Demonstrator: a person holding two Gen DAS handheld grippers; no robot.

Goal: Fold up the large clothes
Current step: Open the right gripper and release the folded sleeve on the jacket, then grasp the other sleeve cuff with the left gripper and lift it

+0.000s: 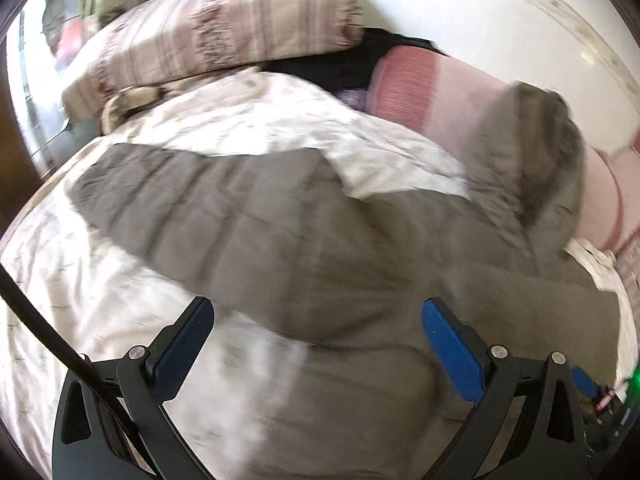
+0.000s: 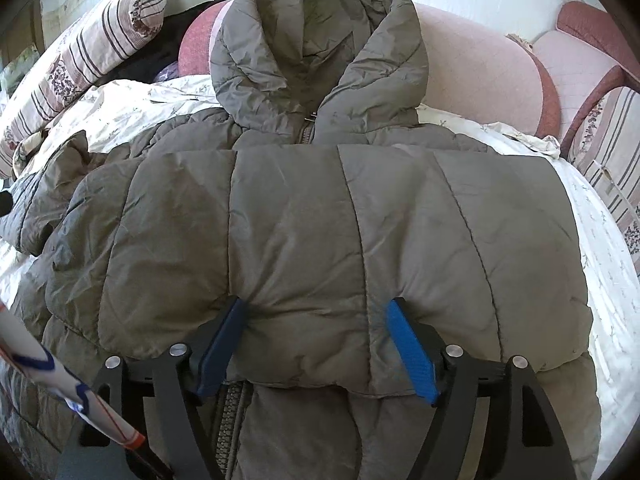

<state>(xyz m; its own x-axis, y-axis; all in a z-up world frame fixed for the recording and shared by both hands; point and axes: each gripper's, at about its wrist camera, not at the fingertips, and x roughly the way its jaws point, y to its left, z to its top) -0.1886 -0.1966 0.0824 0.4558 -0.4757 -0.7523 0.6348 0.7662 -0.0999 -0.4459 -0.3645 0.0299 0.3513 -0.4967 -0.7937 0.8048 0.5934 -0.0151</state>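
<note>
A grey-brown puffer jacket [image 2: 320, 220] lies spread on a bed, its hood [image 2: 316, 40] pointing to the far side and a sleeve folded across the chest. My right gripper [image 2: 316, 303] sits low at the near edge of that folded sleeve, jaws wide. A puffy roll of the fabric lies between the blue pads [image 2: 412, 352], which rest against it without clamping. The front zipper [image 2: 230, 420] shows below. The left wrist view is blurred. There my left gripper [image 1: 316, 306] hangs open above the jacket [image 1: 260, 220] with nothing between its fingers.
A white flowered bedsheet [image 2: 608, 240] lies under the jacket. A striped pillow [image 2: 92, 40] lies at the far left, with dark clothes [image 1: 340, 68] beside it. A pink padded headboard [image 2: 480, 80] runs behind. A white object with blue and orange marks [image 2: 40, 360] crosses the lower left.
</note>
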